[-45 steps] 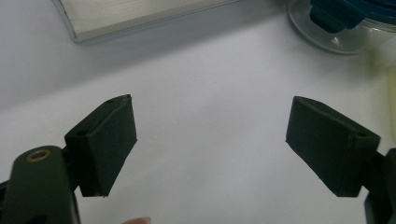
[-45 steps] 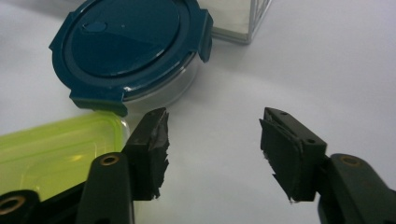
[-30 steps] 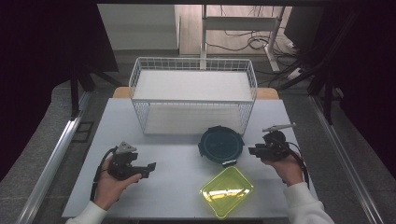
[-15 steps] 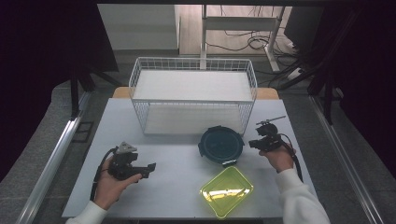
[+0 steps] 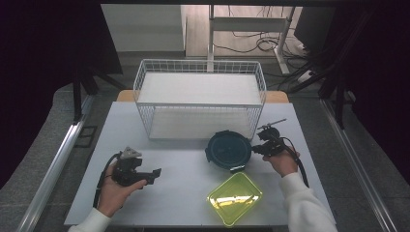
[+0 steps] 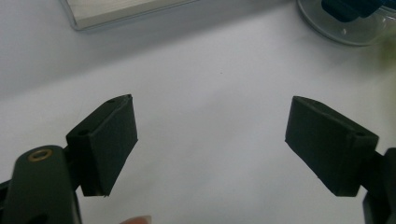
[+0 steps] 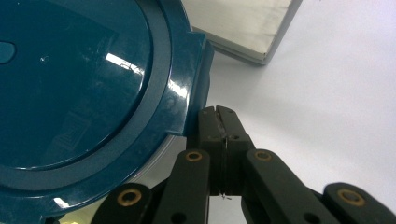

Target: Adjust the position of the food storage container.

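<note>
1. My right gripper (image 7: 219, 122) has just been closing, and now its two black pads are pressed flat together with nothing between them. Its tip touches the side tab of the round dark-teal plastic lid (image 7: 84, 88), which sits on a clear round container (image 5: 229, 150).

2. This container stands on the white table (image 5: 183, 183), at about 9 o'clock from my right gripper (image 5: 265, 144) in the high view. It is just in front of the white wire basket (image 5: 200, 99), and the yellow-green translucent square tray (image 5: 235, 197) lies near it at 6 o'clock.

3. First risk: the jaws are shut beside the tab, not around it. If I lift now, I think I lift only air, or the tip only pushes the lid sideways.

4. Second risk: if I push more toward 9 o'clock, the whole container can slide on the smooth table, because nothing holds it from the other side.

5. My left gripper (image 5: 131, 170) rests at about 8 o'clock from the container, well apart from it. Its jaws are spread wide and they hold nothing, as the left gripper view shows over bare table.

6. Third risk: if the lid snaps off suddenly, I judge it can jump onto the tray or against the basket wires.

7. I cannot tell whether the lid is locked on the container.
</note>
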Demonstrator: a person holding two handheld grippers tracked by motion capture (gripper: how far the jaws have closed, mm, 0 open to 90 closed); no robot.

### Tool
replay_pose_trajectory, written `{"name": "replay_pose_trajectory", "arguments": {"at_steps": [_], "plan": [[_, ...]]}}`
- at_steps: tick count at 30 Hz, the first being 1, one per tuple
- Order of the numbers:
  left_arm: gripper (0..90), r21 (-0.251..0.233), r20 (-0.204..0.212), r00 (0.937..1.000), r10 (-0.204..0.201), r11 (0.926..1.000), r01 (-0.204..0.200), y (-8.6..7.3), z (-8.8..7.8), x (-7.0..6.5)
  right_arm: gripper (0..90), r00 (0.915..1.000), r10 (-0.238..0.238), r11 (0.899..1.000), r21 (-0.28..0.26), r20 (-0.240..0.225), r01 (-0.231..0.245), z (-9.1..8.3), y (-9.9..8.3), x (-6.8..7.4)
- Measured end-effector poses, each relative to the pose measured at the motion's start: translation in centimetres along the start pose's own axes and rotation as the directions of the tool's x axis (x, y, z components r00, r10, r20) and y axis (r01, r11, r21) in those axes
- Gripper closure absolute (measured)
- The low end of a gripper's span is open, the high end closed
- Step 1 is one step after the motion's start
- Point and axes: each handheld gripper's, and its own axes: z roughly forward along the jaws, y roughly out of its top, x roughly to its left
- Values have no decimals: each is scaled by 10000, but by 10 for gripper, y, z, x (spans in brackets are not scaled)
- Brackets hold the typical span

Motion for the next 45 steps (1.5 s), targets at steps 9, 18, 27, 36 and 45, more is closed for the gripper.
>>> {"name": "replay_pose_trajectory", "arguments": {"at_steps": [9, 18, 27, 36, 45], "plan": [[165, 56, 17, 10000, 0, 10000, 0, 2, 3, -1, 891, 10000, 50, 10000, 80, -59, -50, -1, -2, 8], [165, 104, 71, 10000, 59, 9999, -59, 4, 6, -1, 891, 9998, 39, 10000, 25, -206, -39, 1, 1, 15], [165, 98, 108, 9999, 76, 9999, -77, 6, 7, -1, 891, 9990, -172, 9998, 121, -404, 177, 5, 5, 30], [165, 145, 121, 9999, 105, 9998, -106, 6, 7, -1, 892, 9966, -415, 9990, 139, -708, 426, 10, 10, 46], [165, 160, 131, 9999, 95, 9998, -98, 6, 7, 0, 892, 9921, -658, 9975, 173, -1064, 680, 14, 13, 59]]}}
